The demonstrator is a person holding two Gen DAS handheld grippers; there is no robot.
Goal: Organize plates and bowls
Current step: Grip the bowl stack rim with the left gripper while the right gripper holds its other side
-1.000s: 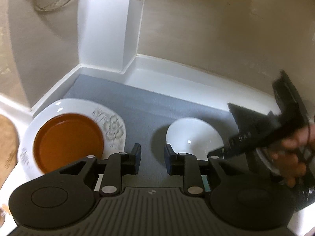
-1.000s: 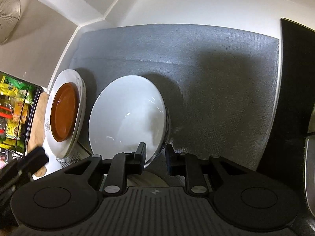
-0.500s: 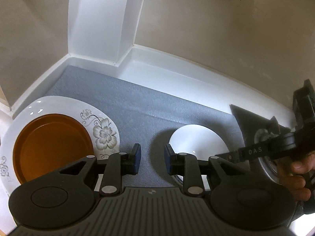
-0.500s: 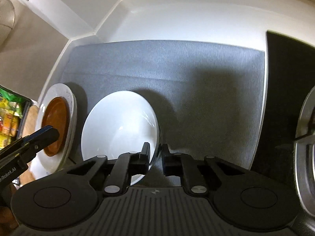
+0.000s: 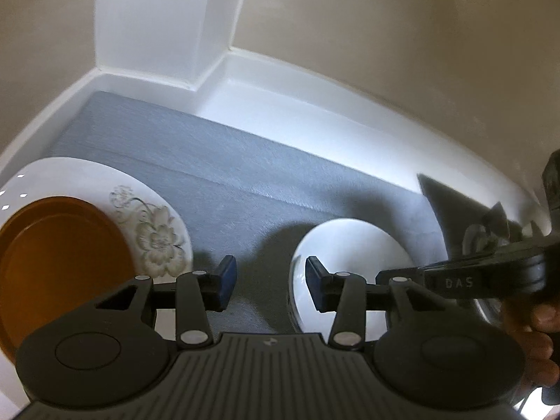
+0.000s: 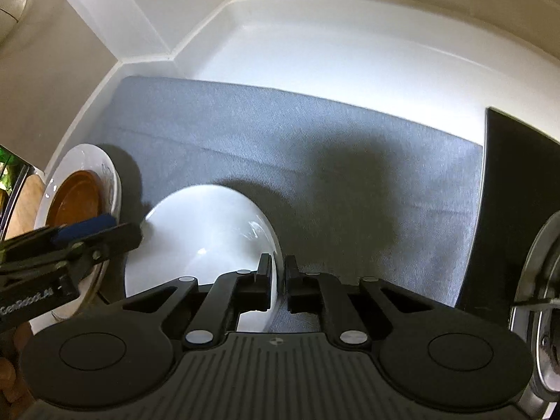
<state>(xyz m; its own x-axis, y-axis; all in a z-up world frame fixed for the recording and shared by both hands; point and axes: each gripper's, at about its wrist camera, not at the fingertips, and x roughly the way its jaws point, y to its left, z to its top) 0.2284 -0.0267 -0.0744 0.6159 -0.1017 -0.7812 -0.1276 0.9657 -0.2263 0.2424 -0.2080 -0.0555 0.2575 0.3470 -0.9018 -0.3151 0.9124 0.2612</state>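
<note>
The right gripper (image 6: 278, 281) clenches the near rim of the white bowl (image 6: 206, 231); the left gripper (image 5: 267, 280), jaws just widened and empty, hangs left of it.

left gripper (image 5: 267, 281): fingers have just been spreading apart, nothing between them; it has come lower and nearer the grey mat (image 5: 217, 175)
right gripper (image 6: 278, 283): fingers have closed onto the rim of the white bowl (image 6: 206, 241)
flowered plate (image 5: 154, 231): now larger and nearer in the left view
</note>
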